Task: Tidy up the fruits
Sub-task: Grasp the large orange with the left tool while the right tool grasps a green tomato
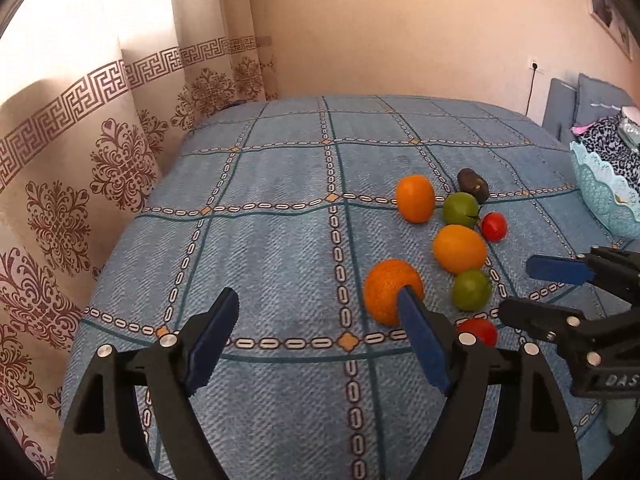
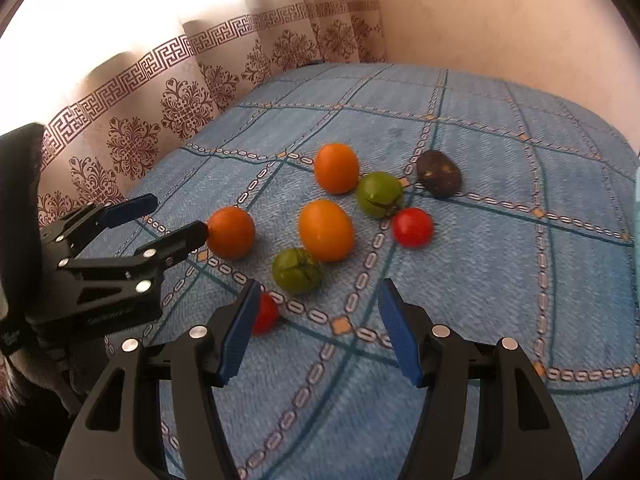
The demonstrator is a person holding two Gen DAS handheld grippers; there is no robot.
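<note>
Several fruits lie on the blue checked bedspread (image 1: pixel 280 248). A rough orange (image 1: pixel 386 292) sits just ahead of my left gripper's right finger; it also shows in the right wrist view (image 2: pixel 231 233). Two smooth oranges (image 1: pixel 415 198) (image 1: pixel 460 249), two green fruits (image 1: pixel 460 209) (image 1: pixel 471 290), two red tomatoes (image 1: pixel 494 226) (image 1: pixel 480 330) and a dark avocado (image 1: pixel 473 185) lie to its right. My left gripper (image 1: pixel 320 336) is open and empty. My right gripper (image 2: pixel 316 328) is open and empty, with a tomato (image 2: pixel 265 314) by its left finger.
A turquoise scalloped basket (image 1: pixel 600 196) stands at the bed's right edge. Patterned curtains (image 1: pixel 100 160) hang along the left side. Grey pillows (image 1: pixel 592 100) and clothes lie at the far right. The wall is behind the bed.
</note>
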